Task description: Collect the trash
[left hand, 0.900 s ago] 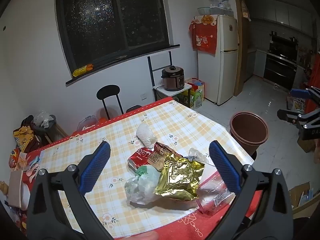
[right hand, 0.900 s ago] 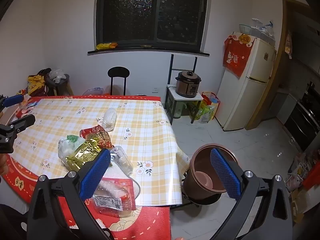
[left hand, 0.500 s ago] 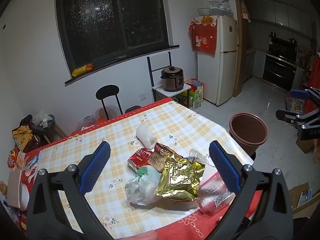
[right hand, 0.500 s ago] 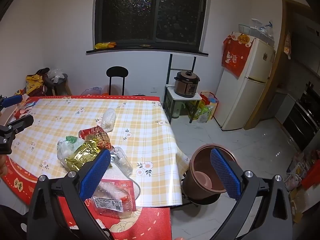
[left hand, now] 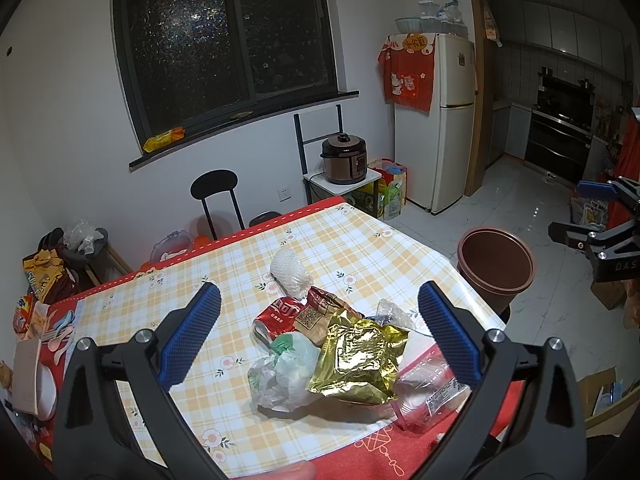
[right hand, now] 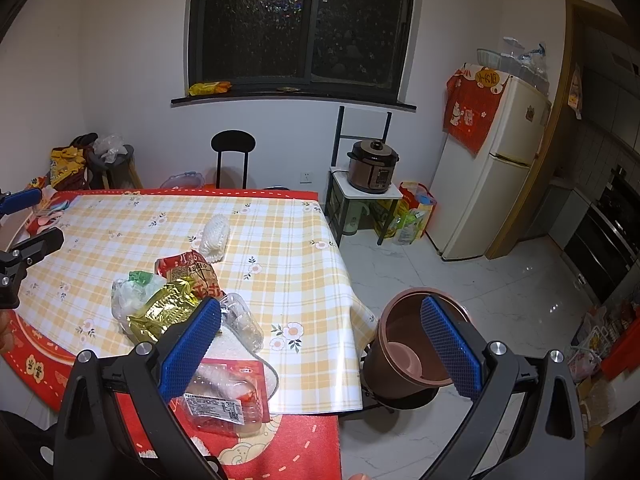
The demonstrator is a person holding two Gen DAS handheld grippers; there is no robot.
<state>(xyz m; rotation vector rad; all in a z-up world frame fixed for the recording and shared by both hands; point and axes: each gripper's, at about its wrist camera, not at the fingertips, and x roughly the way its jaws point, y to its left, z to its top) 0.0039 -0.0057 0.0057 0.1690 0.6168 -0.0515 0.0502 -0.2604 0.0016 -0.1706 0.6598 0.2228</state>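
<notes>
A heap of trash lies on the checked tablecloth: a gold foil bag, a crumpled clear bag with green print, a red can, a red snack wrapper, a white foam net, a crushed clear bottle and a clear plastic tray. My left gripper hovers open above the heap, touching nothing. My right gripper is open over the table's near right corner, between the plastic tray and the brown bin.
The brown bin stands on the floor right of the table. A black chair, a rice cooker on a small stand and a fridge line the far wall. Bags and clutter sit at the far left.
</notes>
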